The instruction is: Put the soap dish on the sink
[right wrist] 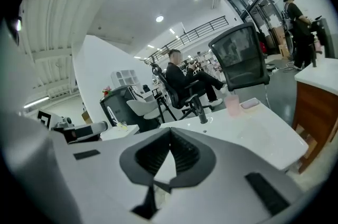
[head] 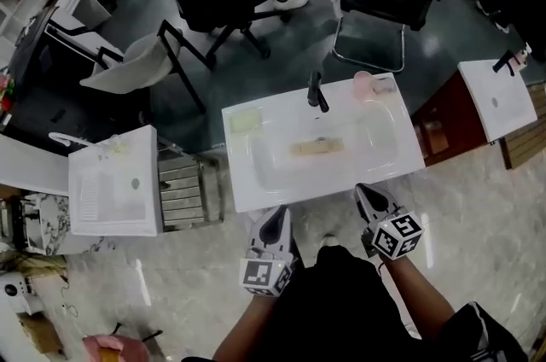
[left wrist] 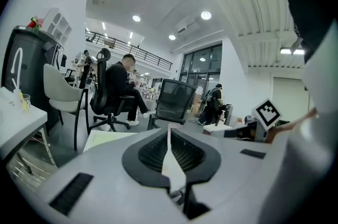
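Left gripper [head: 275, 219]: clenched, empty, hovering at the basin's 7 o'clock.
Right gripper [head: 367, 194]: clenched on nothing, at 5 o'clock.
Sink [head: 243, 189]: white, directly ahead.
Soap dish [right wrist: 249, 103]: lies on the sink's rim at 1 o'clock, just beside a pink cup [right wrist: 231, 105] (right of the faucet [head: 317, 91]).
Progress: placement looks done; seemingly nothing left.
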Available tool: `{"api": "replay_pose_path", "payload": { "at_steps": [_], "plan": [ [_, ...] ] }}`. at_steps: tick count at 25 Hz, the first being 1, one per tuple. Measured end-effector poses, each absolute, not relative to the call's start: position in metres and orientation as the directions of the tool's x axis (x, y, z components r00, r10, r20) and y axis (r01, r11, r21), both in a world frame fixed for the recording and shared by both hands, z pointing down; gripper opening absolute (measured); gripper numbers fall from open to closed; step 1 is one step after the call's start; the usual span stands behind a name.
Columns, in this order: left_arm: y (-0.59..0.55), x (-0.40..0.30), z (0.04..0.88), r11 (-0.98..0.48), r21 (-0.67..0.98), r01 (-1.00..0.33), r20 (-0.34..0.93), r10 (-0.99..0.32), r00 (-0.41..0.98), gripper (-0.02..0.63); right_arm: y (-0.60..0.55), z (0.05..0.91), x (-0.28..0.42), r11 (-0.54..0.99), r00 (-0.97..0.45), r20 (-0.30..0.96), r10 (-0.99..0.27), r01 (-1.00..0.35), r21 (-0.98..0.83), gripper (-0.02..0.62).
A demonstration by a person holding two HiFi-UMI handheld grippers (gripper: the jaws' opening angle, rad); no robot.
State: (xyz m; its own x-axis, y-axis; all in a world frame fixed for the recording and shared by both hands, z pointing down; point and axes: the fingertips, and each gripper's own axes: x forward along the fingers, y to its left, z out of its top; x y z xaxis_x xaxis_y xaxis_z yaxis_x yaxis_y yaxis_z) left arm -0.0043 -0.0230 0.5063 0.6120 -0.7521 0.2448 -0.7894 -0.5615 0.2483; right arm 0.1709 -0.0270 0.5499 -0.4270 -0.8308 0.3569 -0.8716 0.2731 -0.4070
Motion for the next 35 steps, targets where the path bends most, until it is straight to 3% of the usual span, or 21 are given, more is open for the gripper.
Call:
{"api": "replay_pose_path", "payload": {
  "at_steps": [17, 35],
  "plan": [
    [0.039, -0.018, 0.504, -0.502, 0.189, -0.844, 0.240, -0.810, 0.536, 0.020, 0.029, 0.519, 0.203, 0.272, -0.322, 0.334, -0.886, -0.943, -0.189, 0.000],
    [0.062, -0.027, 0.515, -0.444, 0.182, -0.877, 0.234, -0.847, 0.477, 0.020, 0.054, 0.533, 0.214, 0.292, -0.317, 0.389, -0.865, -0.948, -0.124, 0.000]
  ]
}}
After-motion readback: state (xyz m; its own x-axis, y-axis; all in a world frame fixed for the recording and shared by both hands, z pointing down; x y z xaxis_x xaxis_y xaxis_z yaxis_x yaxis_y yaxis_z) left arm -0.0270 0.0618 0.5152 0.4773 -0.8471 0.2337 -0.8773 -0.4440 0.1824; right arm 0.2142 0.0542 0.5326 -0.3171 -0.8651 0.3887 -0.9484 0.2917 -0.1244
